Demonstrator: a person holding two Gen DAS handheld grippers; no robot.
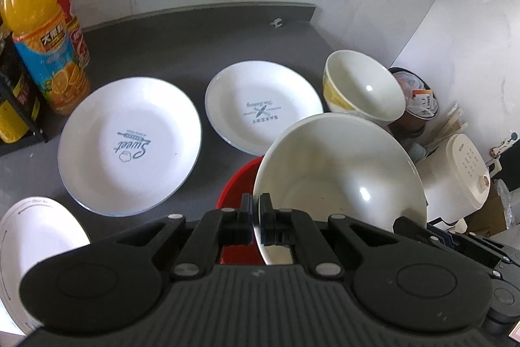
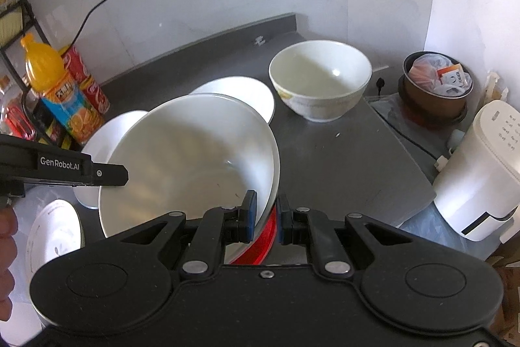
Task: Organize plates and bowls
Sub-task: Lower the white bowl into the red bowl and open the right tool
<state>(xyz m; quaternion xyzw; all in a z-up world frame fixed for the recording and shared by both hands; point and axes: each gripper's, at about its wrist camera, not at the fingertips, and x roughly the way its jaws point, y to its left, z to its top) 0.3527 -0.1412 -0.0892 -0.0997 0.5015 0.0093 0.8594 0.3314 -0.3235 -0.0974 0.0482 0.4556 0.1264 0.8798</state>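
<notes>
White and glossy, the large bowl (image 1: 341,171) hangs tilted above a red dish (image 1: 237,181), its rim pinched between the closed jaws of the left gripper (image 1: 256,210). The right gripper (image 2: 266,213) straddles the opposite rim of the same bowl (image 2: 191,158), jaws slightly apart with one pad inside the bowl and one outside; whether they press the rim cannot be told. Ahead of the left jaws, two printed plates (image 1: 130,145) (image 1: 263,106) lie flat on the dark grey surface (image 1: 195,38). A smaller patterned bowl (image 2: 320,80) stands upright beyond the right jaws. An orange juice bottle (image 1: 39,28) stands far to the left.
</notes>
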